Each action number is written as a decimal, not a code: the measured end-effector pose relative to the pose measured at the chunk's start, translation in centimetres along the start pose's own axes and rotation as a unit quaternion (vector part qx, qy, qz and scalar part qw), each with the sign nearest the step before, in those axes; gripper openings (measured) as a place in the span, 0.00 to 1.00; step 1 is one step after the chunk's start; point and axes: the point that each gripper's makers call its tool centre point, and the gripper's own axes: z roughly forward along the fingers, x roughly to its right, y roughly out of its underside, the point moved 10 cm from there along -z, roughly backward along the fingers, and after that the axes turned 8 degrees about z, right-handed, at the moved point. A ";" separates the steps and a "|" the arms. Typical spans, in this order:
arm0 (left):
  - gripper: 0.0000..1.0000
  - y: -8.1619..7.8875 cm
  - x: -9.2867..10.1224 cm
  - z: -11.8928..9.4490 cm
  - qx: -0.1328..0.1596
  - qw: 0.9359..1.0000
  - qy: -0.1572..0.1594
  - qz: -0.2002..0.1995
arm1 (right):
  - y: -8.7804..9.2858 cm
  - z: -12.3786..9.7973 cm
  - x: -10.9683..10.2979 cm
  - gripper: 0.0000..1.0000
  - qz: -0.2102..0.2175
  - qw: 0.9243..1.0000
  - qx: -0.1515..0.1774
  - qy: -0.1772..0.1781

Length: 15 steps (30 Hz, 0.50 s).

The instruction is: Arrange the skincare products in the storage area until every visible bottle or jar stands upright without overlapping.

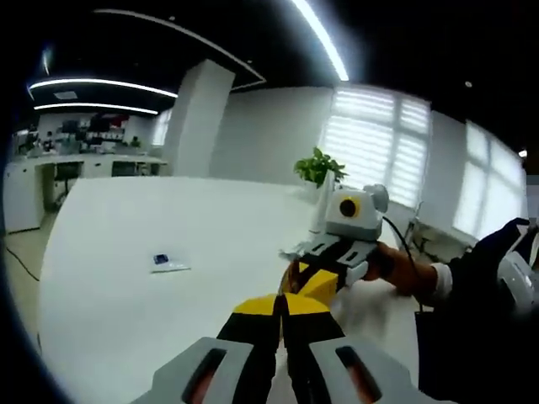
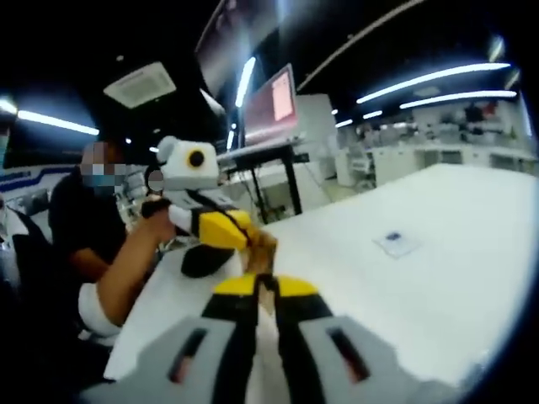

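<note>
Low over the white table [image 1: 126, 252], in the left gripper view: left gripper [image 1: 280, 301] rising from the bottom edge, yellow-and-black tips pressed together with no gap to speak of; cannot tell whether anything is pinched between them; just past those tips, above the table's near edge, a small brown thing [image 1: 292, 278], too blurred to name; touching or nearly touching it from the far side, right gripper [image 1: 316, 273], held by a hand [image 1: 396, 265] in a dark sleeve with a white cuff; further out on the table, well apart from both tools, a flat packet [image 1: 169, 263] with a blue mark, lying alone; beyond the table's far edge, a green plant [image 1: 318, 166] before bright window blinds [image 1: 375, 143], and a white pillar [image 1: 198, 118].

Likewise in the right gripper view: right gripper [image 2: 264, 288] with its yellow tips closed up tight over the table [image 2: 438, 278]; brown thing [image 2: 262, 249] just beyond them; left gripper [image 2: 229, 229] meeting it from the table's edge, a hand [image 2: 156, 220] behind; packet [image 2: 396, 243] out in the table's middle; past the table, a monitor [image 2: 276, 105] on a stand.
</note>
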 end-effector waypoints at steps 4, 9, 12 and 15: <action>0.00 0.0 0.7 0.3 0.004 1.000 0.012 -0.008 | -0.2 -1.0 -0.6 0.06 -0.041 0.999 0.004 0.003; 0.00 0.0 0.8 0.7 -0.003 1.000 0.020 -0.011 | -0.7 -1.8 -0.2 0.06 -0.076 0.997 0.007 0.006; 0.00 -0.2 1.2 1.1 -0.007 0.999 0.030 -0.014 | -0.9 -2.2 0.2 0.06 -0.081 0.997 0.009 0.007; 0.00 -0.3 1.3 1.7 -0.017 0.999 0.034 -0.010 | -1.1 -2.7 0.8 0.06 -0.093 0.995 0.014 0.014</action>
